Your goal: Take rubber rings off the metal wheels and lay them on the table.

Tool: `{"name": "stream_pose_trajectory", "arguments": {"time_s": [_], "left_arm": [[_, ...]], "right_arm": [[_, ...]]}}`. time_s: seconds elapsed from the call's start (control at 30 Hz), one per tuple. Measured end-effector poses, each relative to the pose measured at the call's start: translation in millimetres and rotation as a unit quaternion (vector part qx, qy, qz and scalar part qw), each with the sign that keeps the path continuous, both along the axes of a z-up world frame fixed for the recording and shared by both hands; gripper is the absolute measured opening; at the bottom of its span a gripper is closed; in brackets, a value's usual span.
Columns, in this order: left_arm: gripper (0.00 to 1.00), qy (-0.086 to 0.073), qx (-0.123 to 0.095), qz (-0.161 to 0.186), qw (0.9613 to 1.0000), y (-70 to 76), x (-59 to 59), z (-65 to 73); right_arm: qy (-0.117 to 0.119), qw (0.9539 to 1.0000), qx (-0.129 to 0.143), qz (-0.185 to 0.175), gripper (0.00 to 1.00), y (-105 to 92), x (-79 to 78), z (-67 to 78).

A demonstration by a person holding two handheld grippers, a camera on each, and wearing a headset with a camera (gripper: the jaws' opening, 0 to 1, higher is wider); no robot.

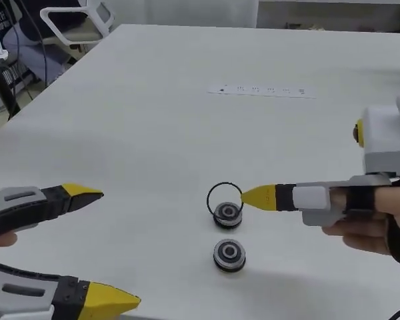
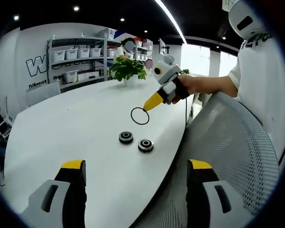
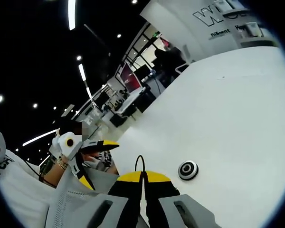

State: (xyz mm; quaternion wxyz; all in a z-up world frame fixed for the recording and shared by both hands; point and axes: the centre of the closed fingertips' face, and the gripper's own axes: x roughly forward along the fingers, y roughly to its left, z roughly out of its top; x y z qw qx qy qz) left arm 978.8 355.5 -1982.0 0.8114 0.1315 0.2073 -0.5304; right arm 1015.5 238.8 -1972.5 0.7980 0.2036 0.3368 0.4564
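Surface, white, broad and smooth [image 1: 153,120], carries the work. Left yellow-tipped grey tongs [image 1: 118,248] hover spread wide, holding nothing, well apart from the parts. Right yellow-tipped tongs [image 1: 243,197] are clamped on the thin black rubber ring [image 1: 209,198], which hangs from their tip just over the far small round metal wheel [image 1: 228,213]; whether it touches the surface I cannot tell. Near it sits the near metal wheel [image 1: 229,255], its rim dark, probably ringed. Such a ring should be light, limp and stretchy, slightly grippy: pinch the band itself at the wheel's edge, gently, and lay it flat.
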Motion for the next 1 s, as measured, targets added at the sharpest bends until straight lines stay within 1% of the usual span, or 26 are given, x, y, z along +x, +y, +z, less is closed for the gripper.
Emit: {"name": "stream_pose_trajectory", "arguments": {"time_s": [0.1, 0.13, 0.2, 0.27, 0.37, 0.43, 0.5, 0.57, 0.67, 0.77, 0.87, 0.93, 1.0], "left_arm": [[0.88, 0.004, 0.003, 0.002, 1.0, 0.7, 0.2, -2.3], [0.9, 0.007, 0.004, 0.003, 1.0, 0.5, -0.1, -3.3], [0.95, 0.006, 0.004, 0.0, 1.0, -0.7, -1.0, -3.6], [0.96, 0.003, 0.005, -0.005, 1.0, -1.6, -2.0, -3.4], [0.96, 0.011, 0.004, -0.005, 0.9999, -1.8, -3.1, -5.3], [0.98, 0.013, 0.006, -0.006, 0.9999, -1.7, -3.3, -6.9], [0.97, 0.016, 0.009, -0.003, 0.9998, -0.5, -2.7, -8.9], [0.98, 0.016, 0.009, 0.0, 0.9998, 0.4, -2.1, -9.1], [0.97, 0.02, -0.001, 0.005, 0.9998, 0.4, -1.1, -7.2], [0.96, 0.026, 0.0, 0.01, 0.9996, 1.9, -0.3, -8.9], [0.95, 0.023, 0.003, 0.01, 0.9997, 2.4, 0.1, -9.2], [0.95, 0.021, 0.009, 0.01, 0.9997, 3.4, 0.4, -10.5], [0.94, 0.023, 0.01, 0.01, 0.9996, 3.5, 0.2, -10.9]], "right_arm": [[0.002, 1.0, -0.003, 0.009, 0.0, 5.0, -3.2, -2.4], [0.001, 0.9999, -0.006, 0.012, 0.0, 6.3, -4.1, -3.4], [0.001, 0.9997, -0.011, 0.019, 0.0, 9.9, -6.6, -5.5], [0.001, 0.9995, -0.015, 0.026, 0.0, 13.4, -9.2, -7.3], [0.0, 0.9992, -0.021, 0.033, 0.0, 18.7, -12.0, -10.2], [-0.001, 0.9987, -0.025, 0.045, 0.0, 24.2, -15.8, -13.0], [-0.002, 0.9981, -0.028, 0.054, 0.0, 29.1, -19.0, -15.3], [-0.002, 0.9979, -0.029, 0.057, 0.0, 32.8, -20.2, -17.7], [0.0, 0.9975, -0.035, 0.062, 0.0, 37.5, -22.4, -24.2], [0.006, 0.9972, -0.037, 0.064, 0.0, 41.2, -23.8, -31.8], [0.018, 0.9969, -0.039, 0.066, 0.0, 44.7, -26.9, -39.7], [0.016, 0.9968, -0.044, 0.065, 0.0, 46.3, -27.2, -43.2], [0.016, 0.9968, -0.046, 0.064, 0.0, 48.9, -27.1, -46.0]]}}
